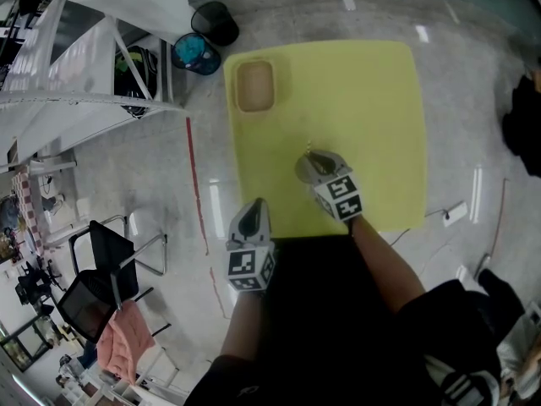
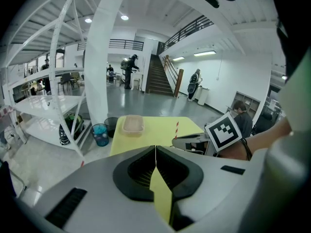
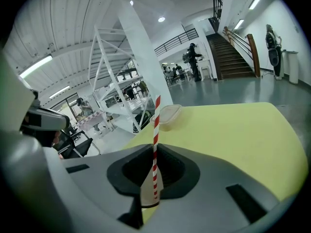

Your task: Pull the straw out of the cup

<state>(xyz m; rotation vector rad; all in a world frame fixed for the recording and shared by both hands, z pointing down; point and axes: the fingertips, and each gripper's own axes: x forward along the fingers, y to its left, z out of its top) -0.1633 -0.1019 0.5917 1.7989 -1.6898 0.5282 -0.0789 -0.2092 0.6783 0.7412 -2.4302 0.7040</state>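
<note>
Right gripper (image 1: 311, 161) is out over the middle of the yellow table (image 1: 372, 108), jaws pinched tight on the red-and-white straw (image 3: 155, 144), which stands upright between them and pokes well above their tips. This looks like the pulling step itself, with the grip made and the draw to come. The cup, though, is nowhere plain to see. The head view hides whatever sits under that gripper, and the right gripper view shows only a pale patch (image 3: 147, 191) in the gap around the straw's foot, which may or may not be the cup. The left gripper (image 2: 155, 152) hangs back at the table's near edge, lower centre of the head view, jaws pressed together on nothing, with only yellow tabletop showing below them. The next move likely calls for a straight lift along the straw's own line, no sideways lean. If the cup is light it could ride up or tip, and the left gripper would have to open first to steady it. Around the scene, a clear plastic container (image 1: 254, 85) sits at the table's upper-left corner, well apart from the action. On the floor beyond that corner are a blue bin (image 1: 196, 53) and a black bin (image 1: 215, 22), and a white rack (image 1: 76, 66) fills the upper left. Nothing crowds the path upward.
</note>
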